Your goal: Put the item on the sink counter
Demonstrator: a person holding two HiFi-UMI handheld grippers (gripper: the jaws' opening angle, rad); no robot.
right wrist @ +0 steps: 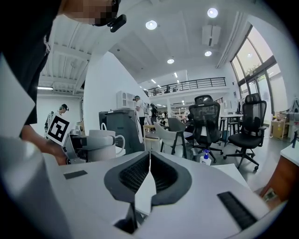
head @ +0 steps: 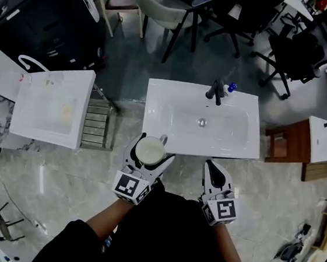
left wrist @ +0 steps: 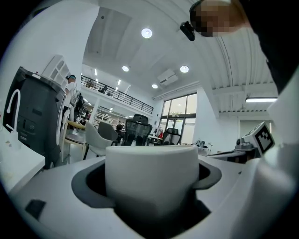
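Observation:
A white mug [head: 150, 150] is held upright in my left gripper [head: 148, 153], just over the front left corner of the white sink counter [head: 159, 121]. In the left gripper view the mug [left wrist: 150, 179] fills the space between the jaws, which are shut on it. My right gripper [head: 213, 169] hovers at the counter's front edge, right of the mug, jaws shut and empty; its pads [right wrist: 140, 173] meet in the right gripper view. From there the mug [right wrist: 102, 144] and its handle show at the left.
The sink basin [head: 202, 124] has a black tap [head: 216, 91] and a small spray bottle [head: 231, 88] at the back. A second white sink unit [head: 53, 106] stands to the left with a metal rack [head: 97, 124] between. Chairs [head: 165, 10] stand behind.

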